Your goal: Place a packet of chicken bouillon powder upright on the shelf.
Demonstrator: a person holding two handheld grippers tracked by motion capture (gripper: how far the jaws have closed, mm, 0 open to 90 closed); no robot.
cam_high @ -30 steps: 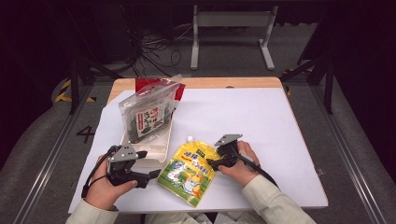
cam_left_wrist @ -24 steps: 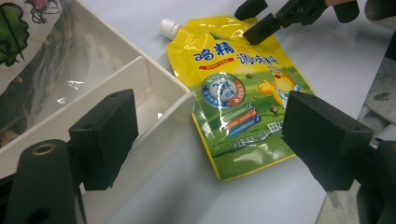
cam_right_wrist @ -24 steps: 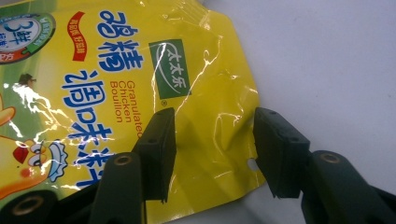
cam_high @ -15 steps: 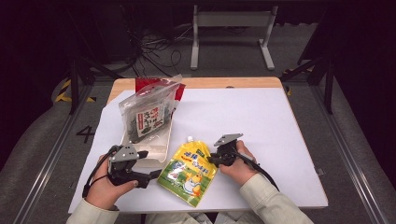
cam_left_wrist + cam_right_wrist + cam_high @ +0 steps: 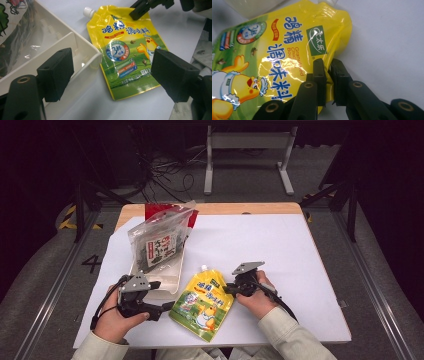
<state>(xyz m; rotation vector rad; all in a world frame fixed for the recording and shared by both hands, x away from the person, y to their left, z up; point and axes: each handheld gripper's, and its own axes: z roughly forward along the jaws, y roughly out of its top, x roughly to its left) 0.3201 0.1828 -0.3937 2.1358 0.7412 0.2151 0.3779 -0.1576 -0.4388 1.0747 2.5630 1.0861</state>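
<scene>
- Yellow pouch [image 5: 287,50]: "Granulated Chic…" in red (rest hidden), green logo patch with "太太乐".
- Pouch's round badge: "3".
- Floor [image 5: 92,263] beside the table's left edge: "4".

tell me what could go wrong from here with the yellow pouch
The right tool has just closed on only the thin side edge of the yellow pouch, so on a lift the glossy film may slip out or the pouch may swing. The white tray lies close beside the pouch, and the pouch could catch its corner. The left tool stands open by the pouch's lower end, giving no support.
</scene>
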